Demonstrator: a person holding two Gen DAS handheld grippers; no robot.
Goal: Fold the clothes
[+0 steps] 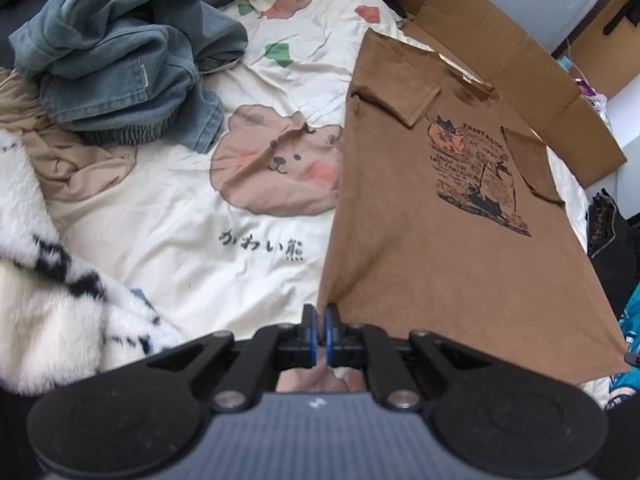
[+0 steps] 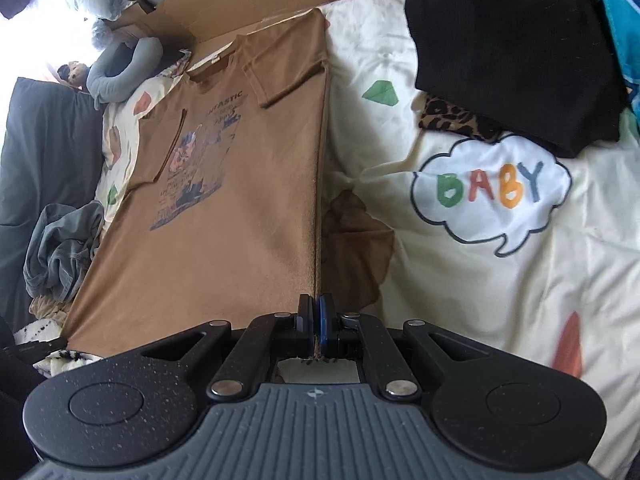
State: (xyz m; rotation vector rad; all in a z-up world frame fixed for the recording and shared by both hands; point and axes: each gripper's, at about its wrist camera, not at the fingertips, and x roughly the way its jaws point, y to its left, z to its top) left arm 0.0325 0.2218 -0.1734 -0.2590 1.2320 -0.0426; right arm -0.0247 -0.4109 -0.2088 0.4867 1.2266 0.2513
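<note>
So far, the brown T-shirt [image 1: 432, 208] is partly folded. It lies on the bed cover [image 1: 160, 248], the cream one with bears on it, and both its sleeves are already turned in over the front, so it looks like a long strip with the cat picture in the middle. The left gripper [image 1: 320, 332] has its blue pads pinched tight on one bottom corner of the shirt. The right gripper [image 2: 316, 320] is pinched tight on the other bottom corner, and you can see a thin bit of brown cloth between its pads. The bottom edge is off the bed, while the neck end lies flat near the cardboard [image 1: 500, 52]. I think the next step is to bring the bottom up to the neck, and that fold is not made yet. More work waits after that: a crumpled pile of blue jeans [image 1: 120, 64] sits to one side, and a black garment [image 2: 512, 48] lies on the other side.
</note>
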